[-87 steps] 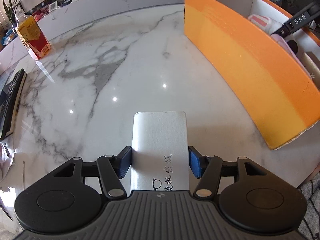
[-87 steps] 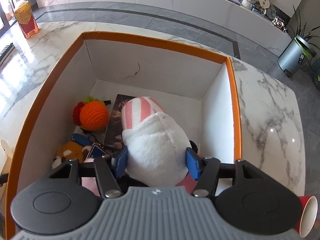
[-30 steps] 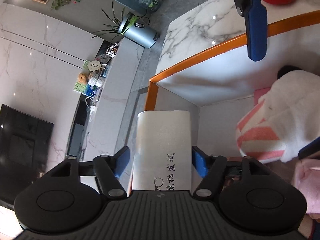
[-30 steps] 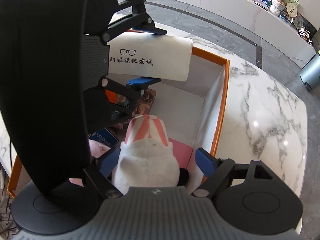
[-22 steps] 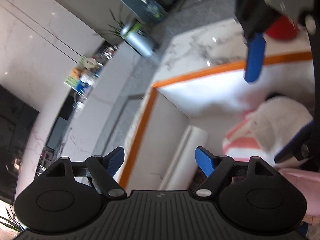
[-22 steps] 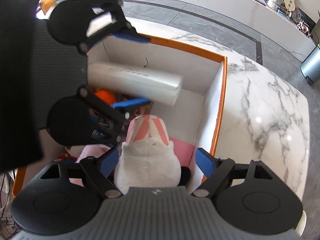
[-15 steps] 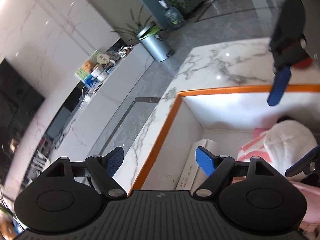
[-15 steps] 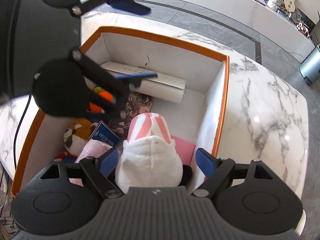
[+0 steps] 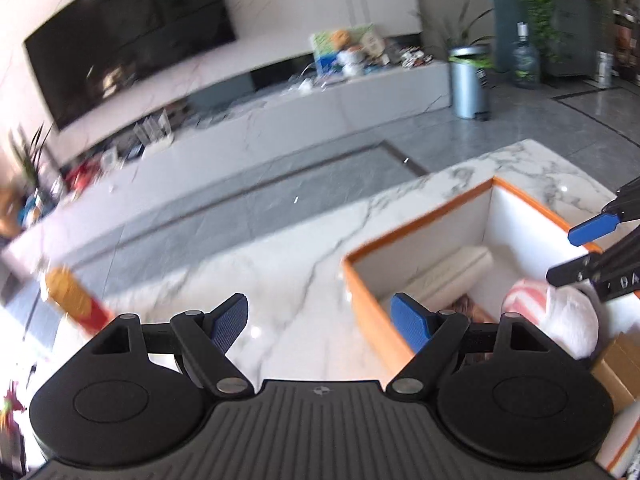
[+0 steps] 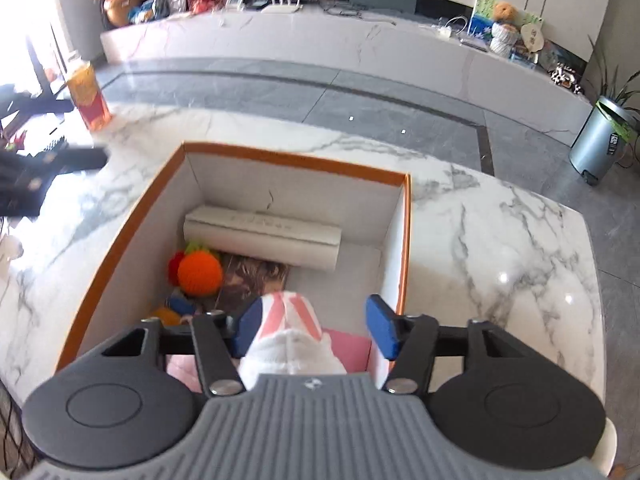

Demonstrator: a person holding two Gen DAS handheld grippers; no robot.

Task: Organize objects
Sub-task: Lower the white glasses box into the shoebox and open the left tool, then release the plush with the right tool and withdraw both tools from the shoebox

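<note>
The orange box with white inside stands on the marble table. The white case with printed text lies along its far wall; it also shows in the left wrist view. My left gripper is open and empty, left of the box. My right gripper is open over the box's near end, above a white and pink striped plush. An orange knitted toy and a dark card lie inside.
A yellow and red carton stands at the table's far left; it also shows blurred in the left wrist view. A keyboard and dark gear lie at the left edge. Marble table surrounds the box.
My left gripper let the white case go inside the box, then drew back left and out of the box. My right gripper opened off the plush and rose a little.
</note>
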